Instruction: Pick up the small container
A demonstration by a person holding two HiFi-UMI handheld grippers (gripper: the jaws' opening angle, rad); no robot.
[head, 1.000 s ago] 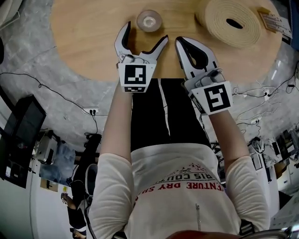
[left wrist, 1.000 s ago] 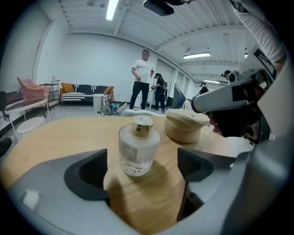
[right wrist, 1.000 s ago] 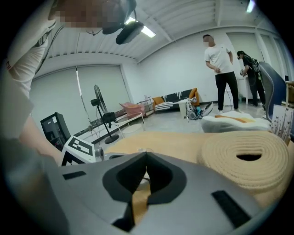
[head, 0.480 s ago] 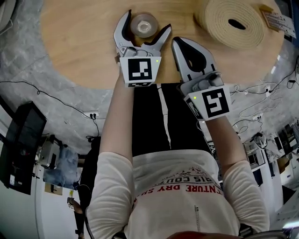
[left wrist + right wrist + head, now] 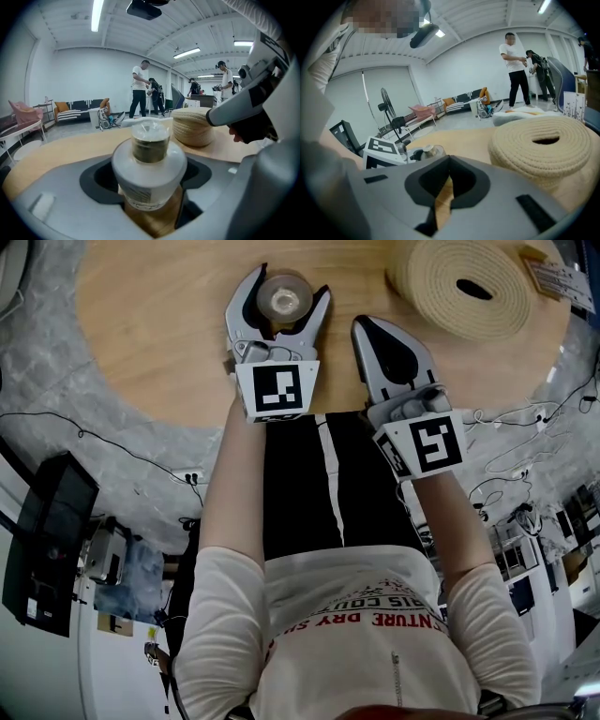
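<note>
Container is stood upright on the table, bracketed by the left gripper. Its jaws are closing, one on each side, with the pads just beside the container's wall. Firm contact is not confirmed in the left gripper view, where dark pad recesses are seen on both sides of the container.

Right gripper is held just beside the left one, on its right, jaws together with nothing between them. It lies over the table's near edge.

The near rim is curved and passes under both gripper bodies. Bare wood is left open to the left of the left gripper. The roll sits well apart at far right, close to the rim there. Floor past the edge is crossed by cables.
</note>
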